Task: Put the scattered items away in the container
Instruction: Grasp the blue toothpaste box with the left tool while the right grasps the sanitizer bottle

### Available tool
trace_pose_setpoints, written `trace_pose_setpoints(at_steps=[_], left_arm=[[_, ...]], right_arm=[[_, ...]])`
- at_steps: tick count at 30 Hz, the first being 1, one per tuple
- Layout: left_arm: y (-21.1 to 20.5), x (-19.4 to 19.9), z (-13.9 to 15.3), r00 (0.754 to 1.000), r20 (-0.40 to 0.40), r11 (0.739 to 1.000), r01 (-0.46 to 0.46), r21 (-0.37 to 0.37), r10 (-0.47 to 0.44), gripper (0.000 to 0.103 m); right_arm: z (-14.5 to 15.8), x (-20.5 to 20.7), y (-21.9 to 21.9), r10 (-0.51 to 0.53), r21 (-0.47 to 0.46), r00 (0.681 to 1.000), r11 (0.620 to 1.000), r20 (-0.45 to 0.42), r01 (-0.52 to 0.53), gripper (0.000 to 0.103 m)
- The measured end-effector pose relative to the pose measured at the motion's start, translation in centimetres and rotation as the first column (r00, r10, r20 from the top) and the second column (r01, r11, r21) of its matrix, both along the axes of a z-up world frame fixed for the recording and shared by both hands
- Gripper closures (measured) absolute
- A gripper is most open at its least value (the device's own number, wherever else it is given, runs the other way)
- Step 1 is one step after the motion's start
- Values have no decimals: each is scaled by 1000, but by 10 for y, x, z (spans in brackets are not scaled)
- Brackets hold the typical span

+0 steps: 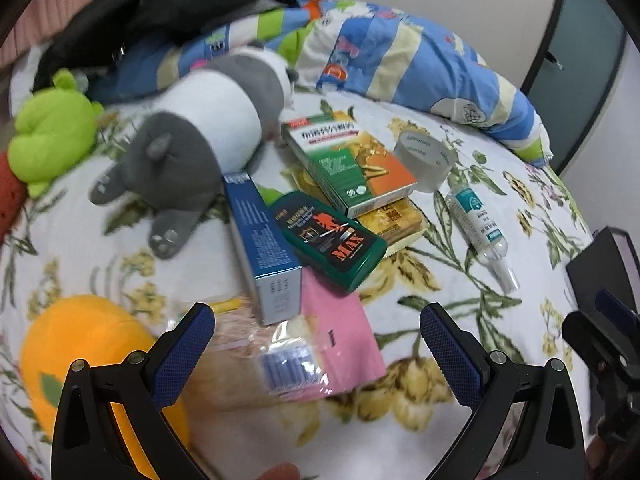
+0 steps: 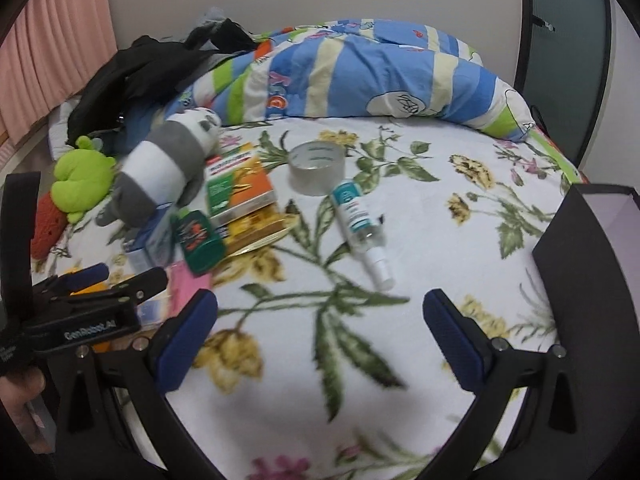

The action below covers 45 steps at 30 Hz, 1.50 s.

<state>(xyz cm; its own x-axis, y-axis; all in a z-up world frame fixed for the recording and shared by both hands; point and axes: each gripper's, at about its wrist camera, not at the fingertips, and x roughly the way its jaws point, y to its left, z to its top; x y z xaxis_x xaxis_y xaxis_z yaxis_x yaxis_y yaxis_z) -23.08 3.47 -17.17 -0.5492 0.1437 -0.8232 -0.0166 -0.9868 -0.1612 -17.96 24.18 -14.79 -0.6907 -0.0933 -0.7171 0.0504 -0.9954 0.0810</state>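
Both grippers, left gripper (image 1: 316,352) and right gripper (image 2: 320,334), were spread wide, holding nothing. Boxes, green bottle (image 1: 332,240) and spray bottle (image 2: 360,228) cluttered mid-bed; black container (image 2: 592,264) sat at the bed's right edge, half cut off.

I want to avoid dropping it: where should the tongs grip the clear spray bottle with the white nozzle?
Grip the clear spray bottle across its labelled middle, from above. It lies flat on the floral blanket, apart from other items, both long sides free.

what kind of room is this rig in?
Most likely a bedroom: the items lie on a bed with a floral blanket, a rolled striped quilt sits at its far end, and pink curtains hang on the left.
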Motion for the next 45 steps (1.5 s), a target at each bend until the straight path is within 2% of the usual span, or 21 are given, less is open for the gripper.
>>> trace_pose_setpoints(at_steps=[3, 5, 9, 14, 17, 19, 21, 25, 26, 31, 37, 39, 42, 45], left_arm=[[-1, -13, -10, 999, 44, 999, -11, 38, 9, 1], [0, -18, -12, 999, 44, 999, -14, 33, 13, 1], [1, -20, -10, 999, 10, 999, -42, -25, 42, 1], [9, -20, -3, 999, -38, 994, -22, -106, 18, 1], [4, -23, -2, 1000, 0, 999, -10, -53, 10, 1], [6, -28, -3, 999, 31, 998, 12, -62, -11, 1], [5, -31, -5, 997, 75, 999, 38, -29, -36, 1], [4, -28, 2, 997, 62, 998, 42, -41, -40, 1], [3, -28, 4, 997, 66, 999, 41, -29, -39, 1], [-5, -22, 20, 1000, -11, 999, 11, 39, -10, 1], [3, -21, 21, 1000, -11, 999, 11, -36, -11, 1], [6, -20, 21, 1000, -24, 994, -9, -107, 7, 1], [16, -21, 16, 999, -32, 975, 5, -220, -13, 1], [18, -23, 10, 1000, -22, 979, 10, -204, -14, 1]], right_arm=[[-8, -27, 10, -13, 4, 1000, 1000, 28, 13, 0], [-12, -42, 14, -13, 9, 999, 1000, 41, 13, 0], [-14, -62, 14, 17, 48, 999, 999, 42, -19, 0], [-13, -69, 15, 32, 50, 999, 998, 31, -34, 0], [-11, -69, 14, 37, 47, 999, 998, 25, -38, 0], [-9, -69, 14, 38, 49, 999, 998, 20, -39, 0], [-6, -69, 15, 36, 48, 999, 998, 14, -37, 0], [4, -66, 17, 34, 47, 999, 998, -11, -33, 0], [6, -66, 17, 35, 47, 999, 998, -16, -34, 0], [15, -62, 17, 37, 52, 999, 998, -36, -36, 0], [17, -60, 19, 33, 49, 999, 998, -36, -31, 0], [16, -61, 19, 40, 54, 999, 998, -27, -38, 0], [9, -67, 20, 50, 56, 999, 997, 4, -50, 0], [1, -72, 23, 46, 49, 999, 998, 29, -47, 0]])
